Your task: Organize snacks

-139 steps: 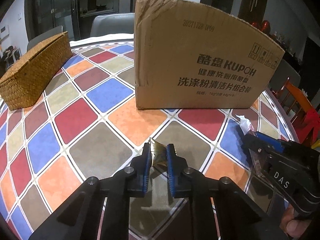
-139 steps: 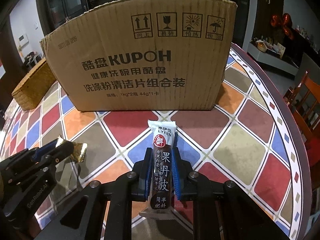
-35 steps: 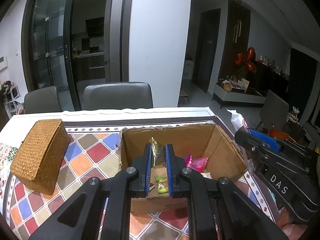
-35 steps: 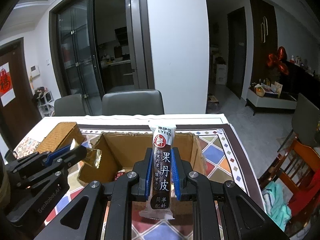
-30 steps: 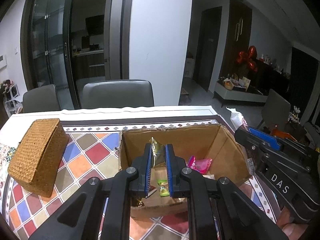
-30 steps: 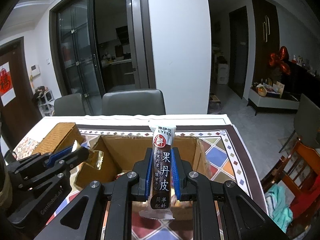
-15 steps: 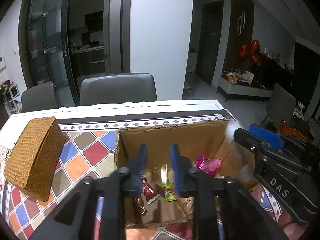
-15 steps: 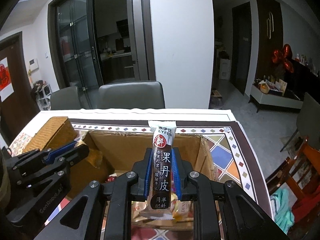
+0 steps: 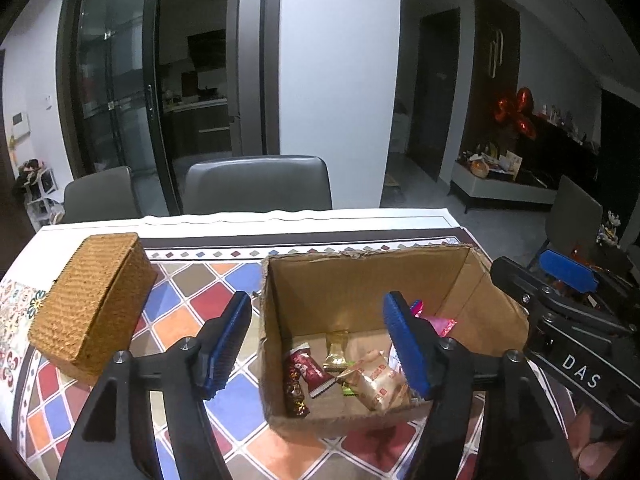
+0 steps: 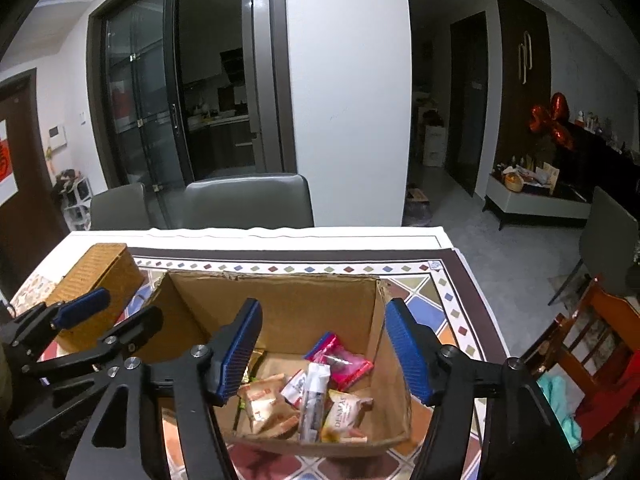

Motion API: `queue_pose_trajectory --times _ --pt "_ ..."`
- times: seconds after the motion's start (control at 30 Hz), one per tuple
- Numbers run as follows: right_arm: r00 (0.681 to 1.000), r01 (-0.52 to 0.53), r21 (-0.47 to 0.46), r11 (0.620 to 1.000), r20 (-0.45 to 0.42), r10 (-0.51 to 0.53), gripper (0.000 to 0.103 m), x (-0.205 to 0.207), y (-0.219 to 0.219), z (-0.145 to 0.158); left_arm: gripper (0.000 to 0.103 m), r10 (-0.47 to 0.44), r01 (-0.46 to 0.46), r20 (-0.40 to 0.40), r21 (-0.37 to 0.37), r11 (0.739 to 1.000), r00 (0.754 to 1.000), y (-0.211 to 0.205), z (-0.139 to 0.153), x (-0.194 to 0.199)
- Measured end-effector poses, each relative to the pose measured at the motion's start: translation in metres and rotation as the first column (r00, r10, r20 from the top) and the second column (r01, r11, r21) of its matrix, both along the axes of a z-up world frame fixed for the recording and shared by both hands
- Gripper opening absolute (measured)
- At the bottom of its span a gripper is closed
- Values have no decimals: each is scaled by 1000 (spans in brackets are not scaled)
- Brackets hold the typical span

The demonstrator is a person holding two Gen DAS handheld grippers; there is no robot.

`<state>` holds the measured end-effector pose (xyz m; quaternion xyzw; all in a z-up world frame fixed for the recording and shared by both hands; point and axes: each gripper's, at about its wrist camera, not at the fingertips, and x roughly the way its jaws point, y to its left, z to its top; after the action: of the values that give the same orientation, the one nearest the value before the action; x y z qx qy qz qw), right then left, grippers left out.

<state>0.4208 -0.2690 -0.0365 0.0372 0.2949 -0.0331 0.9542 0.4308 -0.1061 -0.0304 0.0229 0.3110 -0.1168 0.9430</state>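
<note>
Jaws: left gripper (image 9: 320, 344) and right gripper (image 10: 323, 350) both spread wide, empty.
Snacks: loose in the cardboard box (image 10: 280, 292), directly below both.
Long white bar (image 10: 314, 406): lies lengthwise between right's jaws.

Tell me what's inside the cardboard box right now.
The cardboard box holds loose wrapped snacks: a pink packet, a long white bar, beige packets, a gold candy and a dark red wrapper. Its near wall and the gripper fingers cover part of the floor.

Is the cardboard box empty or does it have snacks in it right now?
Not empty. The open-topped cardboard box holds several wrapped snacks on its bottom, both wrist views show; it is far from full.
</note>
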Motion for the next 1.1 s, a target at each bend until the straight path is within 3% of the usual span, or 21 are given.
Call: queue_pose_trajectory --times 0.27,0.5,0.63,1.1 --pt "999 12 -11 1000 38 -12 71 -31 4 19 73 11 -11 35 2 1000 999 7 20 -29" --pt "998 16 -19 1000 68 -15 72 -61 10 36 82 22 -21 72 -1 1000 997 15 36 -57" --pt "996 22 -21 1000 87 -20 77 -77 13 44 88 33 -33 95 -2 999 995 21 43 -74" --pt "991 38 -34 999 128 -34 81 -134 23 58 102 65 -66 135 -2 998 989 41 49 -127"
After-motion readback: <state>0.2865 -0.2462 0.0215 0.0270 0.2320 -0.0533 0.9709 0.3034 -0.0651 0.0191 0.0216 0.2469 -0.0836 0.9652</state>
